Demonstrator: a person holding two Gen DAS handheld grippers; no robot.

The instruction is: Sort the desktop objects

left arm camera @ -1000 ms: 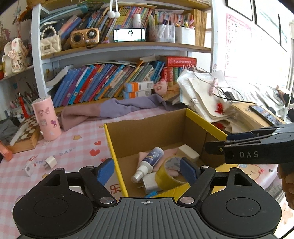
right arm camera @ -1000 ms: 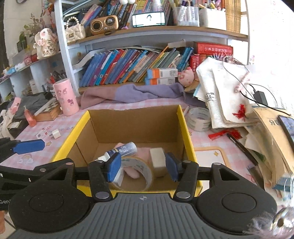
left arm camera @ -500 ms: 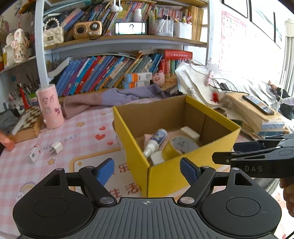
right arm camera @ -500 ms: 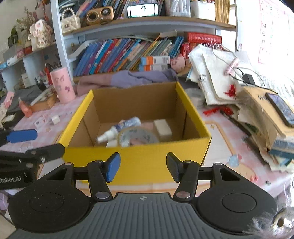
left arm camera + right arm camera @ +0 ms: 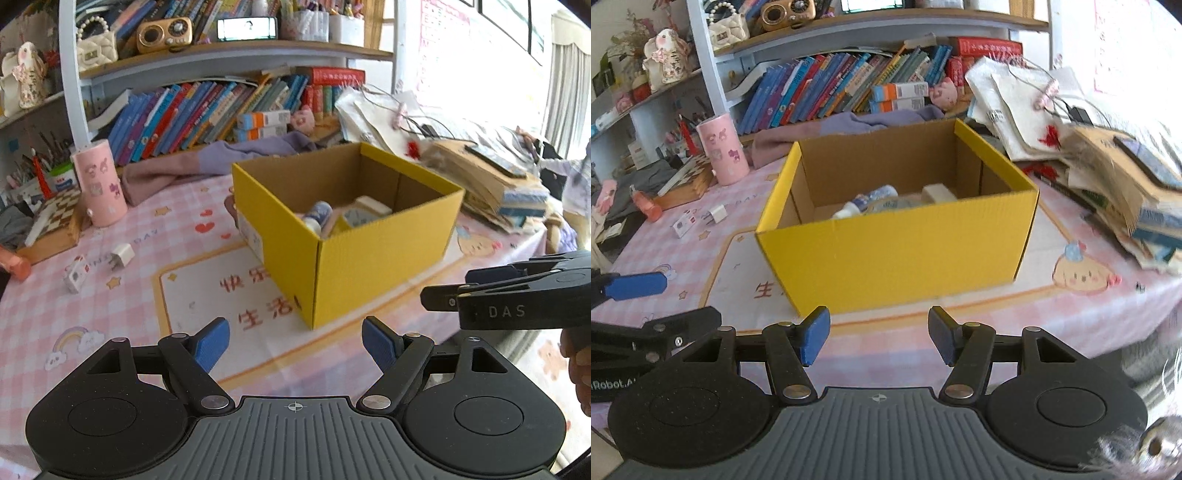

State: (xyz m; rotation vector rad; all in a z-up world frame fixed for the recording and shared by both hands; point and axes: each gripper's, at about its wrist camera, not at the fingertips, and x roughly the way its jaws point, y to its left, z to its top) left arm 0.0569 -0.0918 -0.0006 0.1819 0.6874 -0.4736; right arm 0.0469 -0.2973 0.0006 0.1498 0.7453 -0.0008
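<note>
Pink checked tablecloth (image 5: 908, 343) lies under our yellow box (image 5: 897, 254), which holds a bottle (image 5: 866, 203) and block (image 5: 936, 192). We hold both left gripper (image 5: 295, 347) and right gripper (image 5: 879, 338) wide open, empty, near the box.

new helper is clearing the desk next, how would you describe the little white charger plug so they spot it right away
Start at the yellow box on the pink checked tablecloth, then look left toward the tall pink cup. In the open stretch between them lies the white charger plug, a plain cube; the small box beside it carries red printed marks.
</note>
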